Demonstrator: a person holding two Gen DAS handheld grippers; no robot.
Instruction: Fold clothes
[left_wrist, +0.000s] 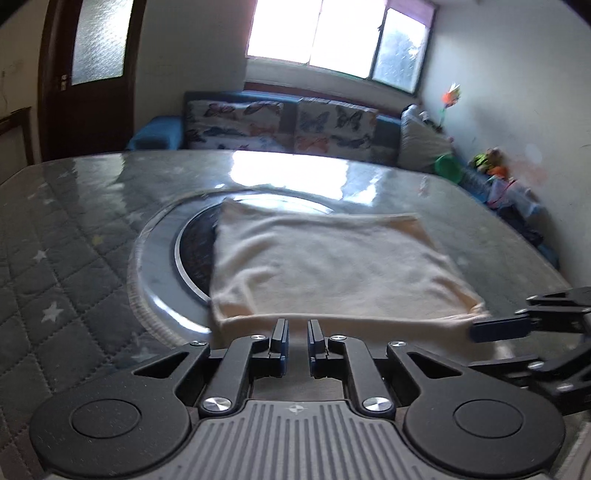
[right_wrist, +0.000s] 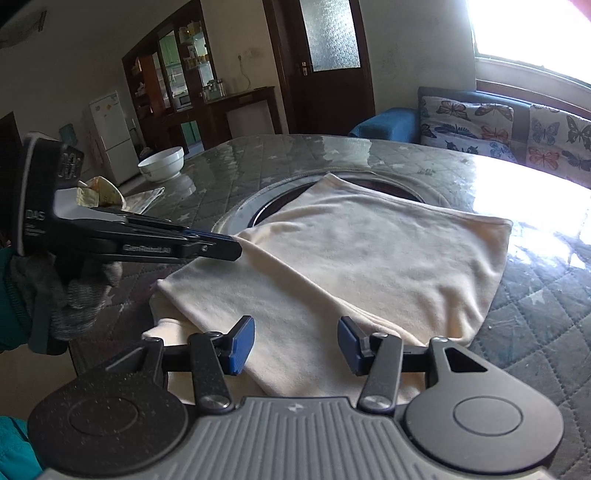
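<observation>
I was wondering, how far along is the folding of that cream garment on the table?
Done: the cream garment lies flat on the quilted table with at least one layer already folded over. In hand: the left gripper is at its left edge, jaws nearly closed; whether it pinches cloth is unclear. The right gripper is open over the near edge. Left: the remaining folds.
</observation>
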